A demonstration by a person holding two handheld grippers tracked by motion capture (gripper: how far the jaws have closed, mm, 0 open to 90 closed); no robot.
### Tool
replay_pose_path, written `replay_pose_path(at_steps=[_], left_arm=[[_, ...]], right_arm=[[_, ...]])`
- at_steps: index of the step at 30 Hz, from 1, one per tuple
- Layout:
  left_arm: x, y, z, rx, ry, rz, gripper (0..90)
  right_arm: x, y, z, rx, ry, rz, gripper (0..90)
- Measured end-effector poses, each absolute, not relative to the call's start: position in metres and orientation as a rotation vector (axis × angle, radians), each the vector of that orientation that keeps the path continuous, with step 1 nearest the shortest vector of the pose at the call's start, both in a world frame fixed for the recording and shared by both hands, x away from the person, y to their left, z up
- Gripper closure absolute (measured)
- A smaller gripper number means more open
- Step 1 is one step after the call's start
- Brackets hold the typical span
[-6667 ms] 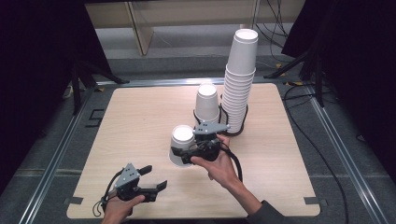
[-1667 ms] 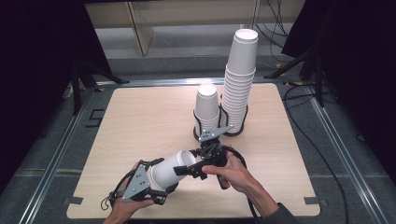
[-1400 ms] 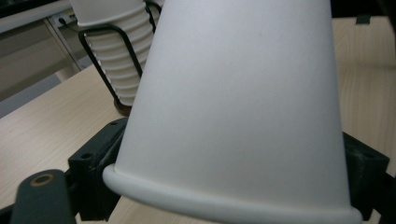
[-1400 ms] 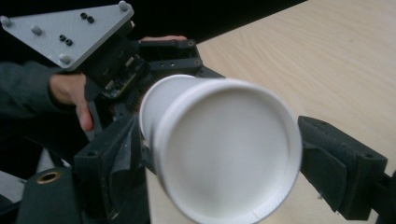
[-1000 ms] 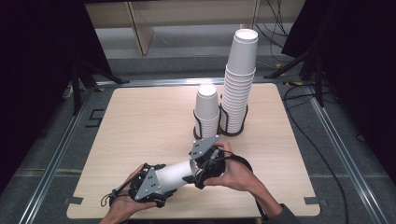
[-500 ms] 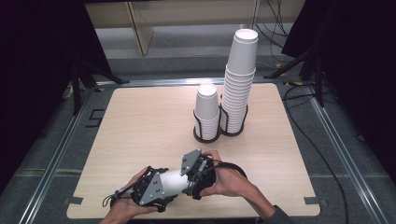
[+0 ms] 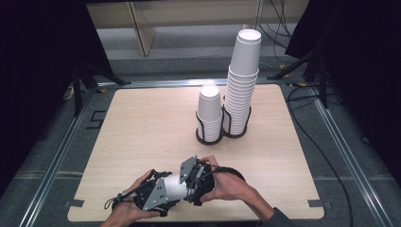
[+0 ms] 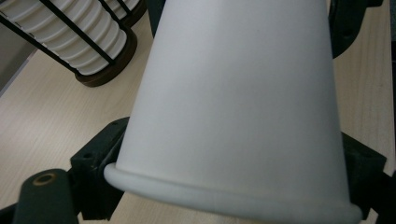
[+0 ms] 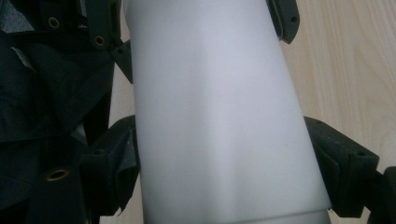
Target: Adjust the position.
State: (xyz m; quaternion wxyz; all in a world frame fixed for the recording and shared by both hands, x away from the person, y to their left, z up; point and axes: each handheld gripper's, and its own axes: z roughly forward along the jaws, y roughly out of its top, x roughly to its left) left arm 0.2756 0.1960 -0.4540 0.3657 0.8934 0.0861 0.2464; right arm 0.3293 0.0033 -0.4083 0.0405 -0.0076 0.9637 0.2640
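1. Low at the near edge of the table (image 7: 142, 123), both grippers meet on one white paper cup (image 7: 174, 185), which lies tilted between them, well clear of the stacks.
2. Left gripper (image 7: 158, 198): jaws pinch the cup near its rolled rim. In the left gripper view the rim (image 8: 224, 196) runs across the bottom of the frame, with a black jaw pressed against the cup wall on either side.
3. Right gripper (image 7: 191, 182): jaws clamp the same cup from the other end. In the right gripper view the cup wall (image 9: 219, 116) rises between both black jaws, each touching it.
4. Also in the right gripper view, the left gripper's black body (image 9: 51, 70) sits close at upper left.
5. The cup body shows in the high view as a short white stretch between the two grey top plates.
6. Both hands wrap their grippers: left hand (image 7: 125, 210), right hand (image 7: 229, 187).
7. Farther back, right of centre: a short stack of cups (image 7: 209, 111) in a black wire holder (image 7: 208, 137).
8. Just beside it on the right, touching or nearly so, a tall stack of cups (image 7: 243, 80) in a second wire holder (image 7: 236, 130).
9. In the left gripper view a ribbed stack in its holder (image 8: 84, 42) appears at upper left, apart from the held cup.
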Motion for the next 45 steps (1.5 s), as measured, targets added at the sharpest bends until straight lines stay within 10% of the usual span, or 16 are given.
replay_pose_path(at_steps=[45], left_arm=[[0.292,0.224,-0.447,1.788,0.457,0.322,13.3]], right_arm=[[0.353,-0.045,-0.375,0.043,2.885,1.372,24.0]])
